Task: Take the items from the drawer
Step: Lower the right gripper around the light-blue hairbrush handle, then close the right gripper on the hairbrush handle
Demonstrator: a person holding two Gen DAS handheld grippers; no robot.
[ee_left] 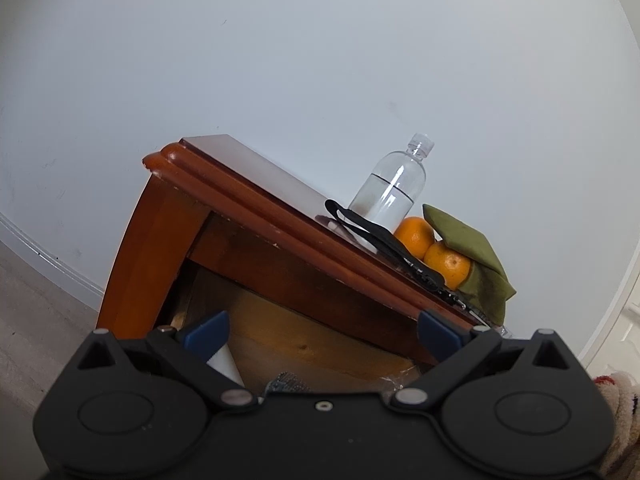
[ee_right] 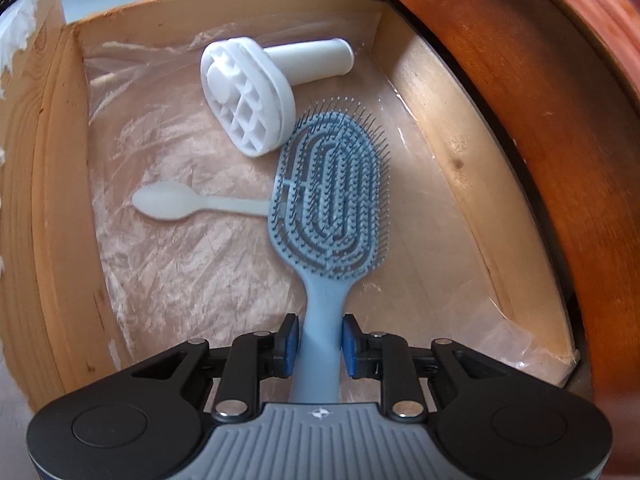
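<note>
In the right wrist view the open wooden drawer (ee_right: 52,184), lined with clear plastic, holds a light-blue hairbrush (ee_right: 332,192), a white spoon (ee_right: 168,202) and a white plastic tool with a round grid head (ee_right: 248,96). My right gripper (ee_right: 319,344) is shut on the hairbrush handle, blue pads on both sides; the brush head lies over the spoon handle. My left gripper (ee_left: 320,332) is open and empty, low in front of the table (ee_left: 256,200), with a bit of the brush (ee_left: 288,383) and the white tool (ee_left: 224,360) just ahead of it.
On the red-brown table top stand a clear water bottle (ee_left: 394,188), two oranges (ee_left: 432,250), a green cloth (ee_left: 472,252) and a black strap (ee_left: 384,244). A white wall is behind. The table's edge (ee_right: 540,120) overhangs the drawer on the right.
</note>
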